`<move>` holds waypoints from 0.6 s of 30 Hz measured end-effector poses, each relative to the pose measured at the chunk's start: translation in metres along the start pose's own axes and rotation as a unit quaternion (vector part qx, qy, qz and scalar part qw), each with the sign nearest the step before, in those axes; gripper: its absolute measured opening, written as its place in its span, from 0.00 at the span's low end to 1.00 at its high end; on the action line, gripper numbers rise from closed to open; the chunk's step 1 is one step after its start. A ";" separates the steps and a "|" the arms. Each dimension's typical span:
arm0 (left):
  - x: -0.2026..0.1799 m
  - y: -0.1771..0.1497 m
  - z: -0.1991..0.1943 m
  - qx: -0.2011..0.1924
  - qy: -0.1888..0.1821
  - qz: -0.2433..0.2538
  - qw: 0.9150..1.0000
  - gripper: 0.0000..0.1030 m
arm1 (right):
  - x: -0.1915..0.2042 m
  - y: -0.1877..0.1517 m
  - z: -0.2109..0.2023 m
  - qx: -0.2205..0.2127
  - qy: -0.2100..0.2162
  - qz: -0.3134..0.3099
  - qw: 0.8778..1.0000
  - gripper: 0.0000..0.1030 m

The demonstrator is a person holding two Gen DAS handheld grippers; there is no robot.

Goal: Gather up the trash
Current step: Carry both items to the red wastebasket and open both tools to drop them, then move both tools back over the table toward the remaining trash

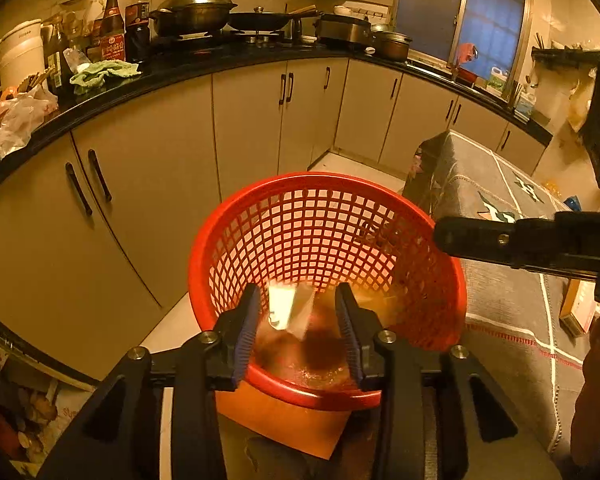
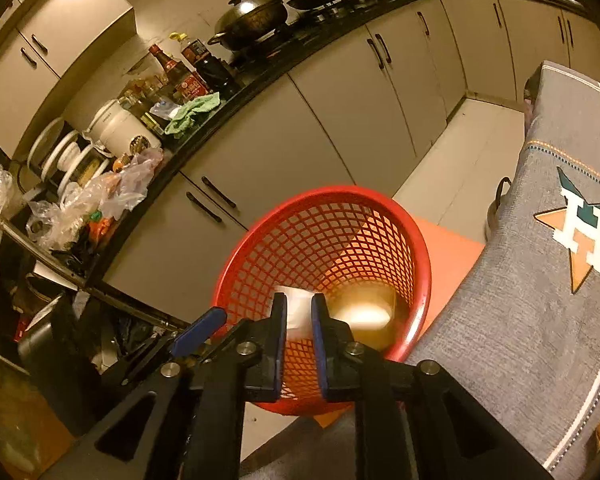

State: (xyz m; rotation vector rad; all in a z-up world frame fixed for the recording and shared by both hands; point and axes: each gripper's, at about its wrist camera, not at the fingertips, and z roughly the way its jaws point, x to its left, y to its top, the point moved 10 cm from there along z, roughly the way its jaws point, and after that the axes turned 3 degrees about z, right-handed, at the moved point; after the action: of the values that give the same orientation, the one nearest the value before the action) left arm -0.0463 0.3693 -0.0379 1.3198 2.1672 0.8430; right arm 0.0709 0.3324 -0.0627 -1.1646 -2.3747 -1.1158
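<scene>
Two pale scraps (image 1: 290,310) drop between both parted jaws into red basket (image 1: 420,216).

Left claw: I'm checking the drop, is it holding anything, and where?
Nothing: the left claw is open; a blurred white scrap sits loose between its jaws, above the red basket.
</scene>
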 end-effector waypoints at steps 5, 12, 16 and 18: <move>-0.009 -0.002 -0.011 -0.008 -0.006 0.002 1.000 0.44 | -0.001 -0.001 -0.025 -0.022 -0.004 -0.006 1.000 0.20; -0.054 -0.004 -0.036 -0.029 -0.029 0.038 0.998 0.52 | -0.012 -0.026 -0.085 -0.076 -0.043 -0.033 0.996 0.42; -0.094 -0.010 -0.043 -0.029 -0.055 0.068 0.996 0.52 | -0.033 -0.043 -0.126 -0.108 -0.063 -0.023 0.992 0.44; -0.111 -0.015 -0.045 -0.028 -0.062 0.083 0.994 0.53 | -0.049 -0.054 -0.146 -0.121 -0.072 -0.010 0.990 0.45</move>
State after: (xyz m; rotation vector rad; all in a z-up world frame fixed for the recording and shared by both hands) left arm -0.0372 0.2524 -0.0083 1.4996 1.9452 0.8531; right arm 0.0483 0.1770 -0.0192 -1.3446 -2.4129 -1.4034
